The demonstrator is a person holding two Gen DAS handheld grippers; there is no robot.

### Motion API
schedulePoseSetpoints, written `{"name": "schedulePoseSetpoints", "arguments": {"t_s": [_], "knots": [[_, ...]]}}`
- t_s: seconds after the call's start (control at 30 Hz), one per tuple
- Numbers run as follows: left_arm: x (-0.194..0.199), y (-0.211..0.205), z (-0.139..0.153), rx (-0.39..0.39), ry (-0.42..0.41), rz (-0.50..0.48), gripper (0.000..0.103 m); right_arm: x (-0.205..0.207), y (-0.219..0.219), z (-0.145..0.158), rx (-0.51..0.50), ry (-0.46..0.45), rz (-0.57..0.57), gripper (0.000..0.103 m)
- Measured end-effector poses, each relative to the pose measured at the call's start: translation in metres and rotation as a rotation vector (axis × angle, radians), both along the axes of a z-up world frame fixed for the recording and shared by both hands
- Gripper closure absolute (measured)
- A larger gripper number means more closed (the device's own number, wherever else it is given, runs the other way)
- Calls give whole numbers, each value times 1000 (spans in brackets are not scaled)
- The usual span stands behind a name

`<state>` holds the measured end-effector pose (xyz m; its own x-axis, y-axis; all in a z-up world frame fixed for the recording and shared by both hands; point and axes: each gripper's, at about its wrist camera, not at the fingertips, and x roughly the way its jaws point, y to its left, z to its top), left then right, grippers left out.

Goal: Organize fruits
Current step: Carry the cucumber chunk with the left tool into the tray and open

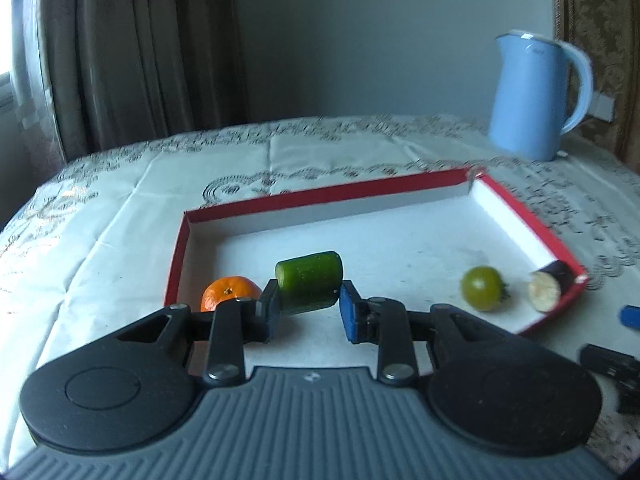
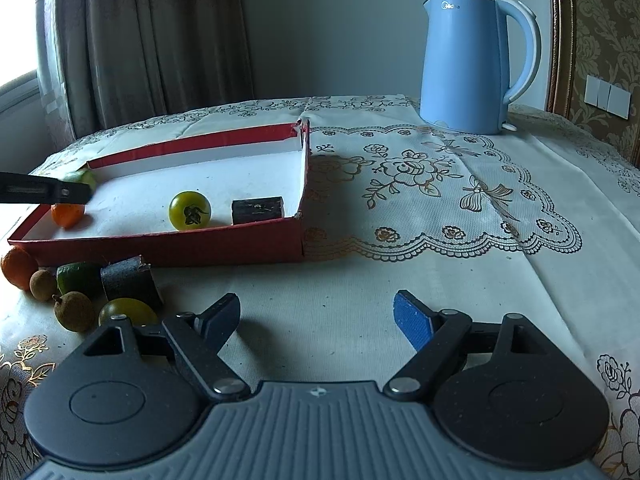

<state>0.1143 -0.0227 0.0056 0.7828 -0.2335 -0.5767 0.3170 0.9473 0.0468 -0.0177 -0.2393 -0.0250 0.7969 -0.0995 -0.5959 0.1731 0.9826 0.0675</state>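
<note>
- Red-sided tray, white floor: holds a mandarin, a green tomato and a dark eggplant piece.
- Left gripper: clamped on a cucumber piece, lifted above the tray's near left part beside the mandarin.
- Right gripper: jaws wide, empty, over the tablecloth.
- Loose fruit outside the tray's near wall, partly cut off by the frame edge and the gripper; the left-wrist view is blurred.

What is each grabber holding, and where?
The left gripper pinches the cucumber piece across its lower end, over the tray. The right gripper holds nothing.
</note>
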Motion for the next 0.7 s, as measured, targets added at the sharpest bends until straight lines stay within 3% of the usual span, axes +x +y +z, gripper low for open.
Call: {"name": "schedulePoseSetpoints", "arguments": {"t_s": [0.13,0.47,0.7], "knots": [[16,-2,-16,9,45,23,75,1,1,0,-7,5,3,18],[6,2,-18,15,31,20,74,2,3,0,-21,13,5,17],[-46,20,2,2,-88,32,59,2,3,0,-22,13,5,17]]}}
